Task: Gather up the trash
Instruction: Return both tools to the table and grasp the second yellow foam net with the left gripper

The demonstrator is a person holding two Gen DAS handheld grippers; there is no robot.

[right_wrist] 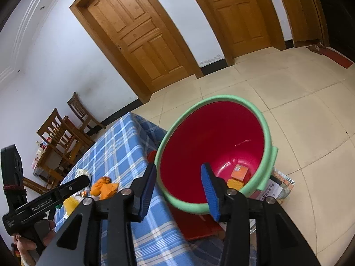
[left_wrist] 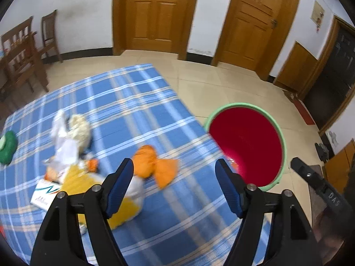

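Reaching for more trash, the left hand-held gripper [left_wrist: 174, 173] hangs spread and empty, orange wrapper [left_wrist: 155, 166] just ahead; the right hand-held gripper [right_wrist: 178, 186], likewise apart, faces the red bucket [right_wrist: 213, 133]; next, close on the wrapper.

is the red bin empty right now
No, the right wrist view shows an orange box and a yellow piece lying at the bottom of the bin.

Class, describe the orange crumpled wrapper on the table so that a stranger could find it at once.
Start at the blue plaid tablecloth beside the red bucket with the green rim. The orange crumpled wrapper lies on the cloth between the trash pile and the bucket. Unlike the white and yellow scraps heaped to its left, it lies apart, solid orange and pinched like a bow.
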